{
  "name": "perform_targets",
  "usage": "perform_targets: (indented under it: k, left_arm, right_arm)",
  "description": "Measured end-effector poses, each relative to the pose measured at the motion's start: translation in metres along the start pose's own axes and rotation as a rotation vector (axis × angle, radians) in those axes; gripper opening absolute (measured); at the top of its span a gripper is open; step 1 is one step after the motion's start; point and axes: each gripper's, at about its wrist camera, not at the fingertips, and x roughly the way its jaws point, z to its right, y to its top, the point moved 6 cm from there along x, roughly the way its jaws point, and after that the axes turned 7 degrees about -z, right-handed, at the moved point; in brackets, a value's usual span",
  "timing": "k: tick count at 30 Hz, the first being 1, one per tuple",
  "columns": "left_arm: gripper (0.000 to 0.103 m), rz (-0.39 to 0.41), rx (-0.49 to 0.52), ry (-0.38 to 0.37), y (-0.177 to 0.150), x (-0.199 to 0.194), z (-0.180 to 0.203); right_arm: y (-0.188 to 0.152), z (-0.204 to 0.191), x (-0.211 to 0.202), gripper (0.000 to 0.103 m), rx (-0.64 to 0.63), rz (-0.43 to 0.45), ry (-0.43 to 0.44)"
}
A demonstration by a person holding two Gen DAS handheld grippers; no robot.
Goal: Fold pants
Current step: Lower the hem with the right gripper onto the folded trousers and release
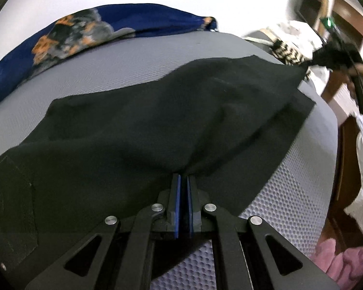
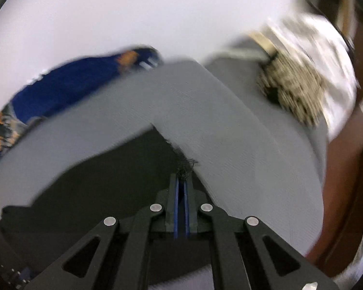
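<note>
- The black pants (image 1: 157,125) lie spread on a grey mattress (image 1: 138,60) with a fine honeycomb weave; the cloth is matte, soft and rumpled into shallow folds.
- The left gripper (image 1: 184,181) has its blue-padded fingers pressed together, pinching a gathered edge of the pants on the near side.
- From that pinch the fabric fans out in creases toward the far corner of the pants.
- At that far corner the right gripper (image 1: 331,55), blurred, meets the cloth.
- In its own view the right gripper (image 2: 181,181) is pinching a frayed, thready corner of the pants (image 2: 104,181), fingers nearly touching.
- Beyond the pants, a dark blue blanket (image 1: 89,31) with orange and grey patches runs along the mattress's far edge.
- A black-and-cream zigzag cloth (image 1: 290,53) sits past the pants' far corner.
</note>
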Motion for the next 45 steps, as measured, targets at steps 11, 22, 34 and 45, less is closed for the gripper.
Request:
perform_targets:
  k: [11, 22, 34, 45]
  left_arm:
    - [0.005, -0.037, 0.128, -0.017, -0.012, -0.004, 0.013]
    - [0.010, -0.074, 0.121, -0.063, -0.012, -0.008, 0.010]
    - [0.010, -0.069, 0.110, -0.035, -0.014, -0.003, 0.011]
    - [0.012, -0.063, 0.111, -0.006, -0.012, -0.002, 0.020]
  right_arm:
    - [-0.072, 0.061, 0.043, 0.002, 0.144, -0.098, -0.011]
    - [-0.036, 0.054, 0.035, 0.025, 0.126, -0.080, 0.103]
    - [-0.061, 0.038, 0.032, 0.028, 0.214, -0.142, 0.256]
    - [-0.086, 0.072, 0.054, 0.028, 0.451, -0.165, 0.382]
